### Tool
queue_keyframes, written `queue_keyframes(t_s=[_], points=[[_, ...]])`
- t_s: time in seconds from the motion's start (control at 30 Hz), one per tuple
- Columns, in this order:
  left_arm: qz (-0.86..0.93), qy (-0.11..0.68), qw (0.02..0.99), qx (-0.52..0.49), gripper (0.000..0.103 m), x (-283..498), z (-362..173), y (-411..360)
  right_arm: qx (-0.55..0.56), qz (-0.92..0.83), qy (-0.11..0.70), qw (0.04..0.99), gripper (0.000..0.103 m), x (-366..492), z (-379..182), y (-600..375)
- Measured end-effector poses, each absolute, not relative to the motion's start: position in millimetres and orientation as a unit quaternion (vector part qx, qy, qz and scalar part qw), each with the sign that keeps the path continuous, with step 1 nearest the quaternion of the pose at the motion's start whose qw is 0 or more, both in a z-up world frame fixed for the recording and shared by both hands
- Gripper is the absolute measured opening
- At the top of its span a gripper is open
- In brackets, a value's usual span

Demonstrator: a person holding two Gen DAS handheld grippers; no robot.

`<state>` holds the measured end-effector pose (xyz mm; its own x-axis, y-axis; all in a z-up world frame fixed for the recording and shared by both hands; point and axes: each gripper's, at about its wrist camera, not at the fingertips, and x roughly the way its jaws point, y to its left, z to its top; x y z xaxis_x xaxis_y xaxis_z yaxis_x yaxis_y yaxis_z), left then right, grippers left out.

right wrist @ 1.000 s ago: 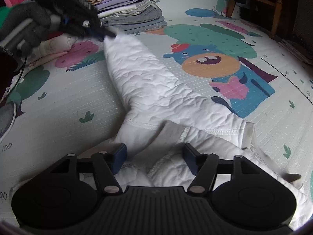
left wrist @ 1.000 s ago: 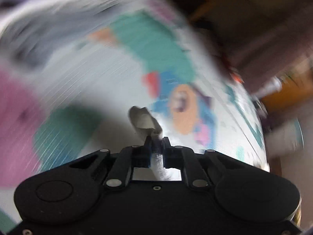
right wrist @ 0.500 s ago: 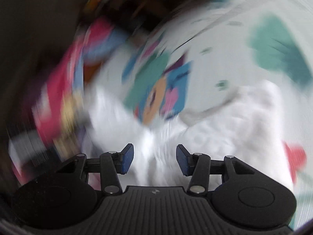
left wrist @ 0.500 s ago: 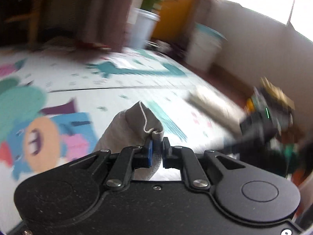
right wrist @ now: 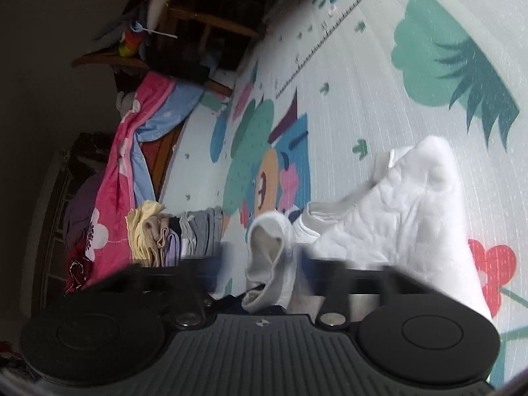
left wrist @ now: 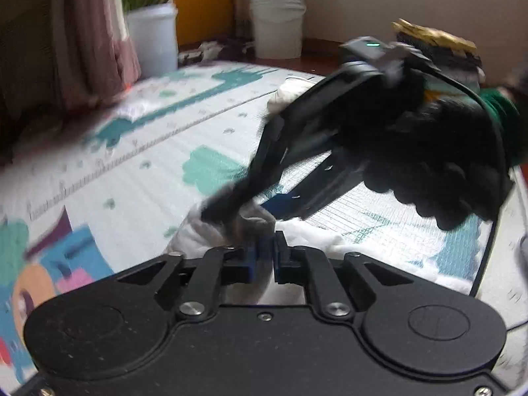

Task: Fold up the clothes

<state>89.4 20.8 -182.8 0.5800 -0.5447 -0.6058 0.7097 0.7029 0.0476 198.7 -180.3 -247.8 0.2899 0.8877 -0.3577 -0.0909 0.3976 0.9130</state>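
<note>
Between the right hand-held gripper (right wrist: 292, 259) jaws, just closed, one white garment (right wrist: 406, 217) cuff sits pinched; left hand-held gripper (left wrist: 264, 257), slightly parted, grips another fold. One clothes stack (right wrist: 175, 232) beyond, on play mat (right wrist: 379, 76).

Bare play mat (right wrist: 379, 76) lies open beyond the white garment (right wrist: 406, 211). Along its far edge stand a folded stack (right wrist: 178, 231), a white planter (left wrist: 151, 36) and a bucket (left wrist: 277, 21); blur hides detail, seemingly unblocked elsewhere.

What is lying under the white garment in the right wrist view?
The white garment lies on the cartoon play mat. The mat's print shows around it; the part directly beneath is covered.
</note>
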Motion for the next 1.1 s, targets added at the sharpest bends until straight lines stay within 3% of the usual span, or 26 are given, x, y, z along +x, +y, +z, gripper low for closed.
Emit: queue_keyframes(t_s=[0.07,0.37,0.53,0.67,0.77,0.87,1.1], points=[[-0.367,0.281,0.875,0.144,0.024,79.7,-181.9,23.8,0.388,0.338,0.486,0.707,0.010,201.1,-250.3,-180.1],[-0.149,0.337,0.929,-0.018,0.024,94.3,-185.1,153.4,0.337,0.318,0.490,0.738,0.010,190.7,-263.2,-191.6],[-0.142,0.358,0.921,-0.059,0.023,106.7,-198.5,172.6,0.335,0.326,0.477,0.744,0.006,185.6,-263.1,-197.4],[-0.189,0.367,0.910,-0.036,0.023,97.1,-210.1,153.7,0.341,0.329,0.457,0.753,0.005,181.0,-252.5,-203.9],[-0.204,0.379,0.901,0.046,0.023,89.2,-241.5,130.7,0.296,0.315,0.479,0.764,0.005,182.7,-259.6,-197.5],[-0.216,0.327,0.912,0.121,0.023,69.9,-251.9,119.1,0.212,0.302,0.501,0.783,0.005,181.1,-270.1,-184.5],[-0.195,0.321,0.925,0.054,0.024,72.7,-217.8,151.2,0.159,0.286,0.440,0.836,0.007,164.8,-237.3,-183.5]])
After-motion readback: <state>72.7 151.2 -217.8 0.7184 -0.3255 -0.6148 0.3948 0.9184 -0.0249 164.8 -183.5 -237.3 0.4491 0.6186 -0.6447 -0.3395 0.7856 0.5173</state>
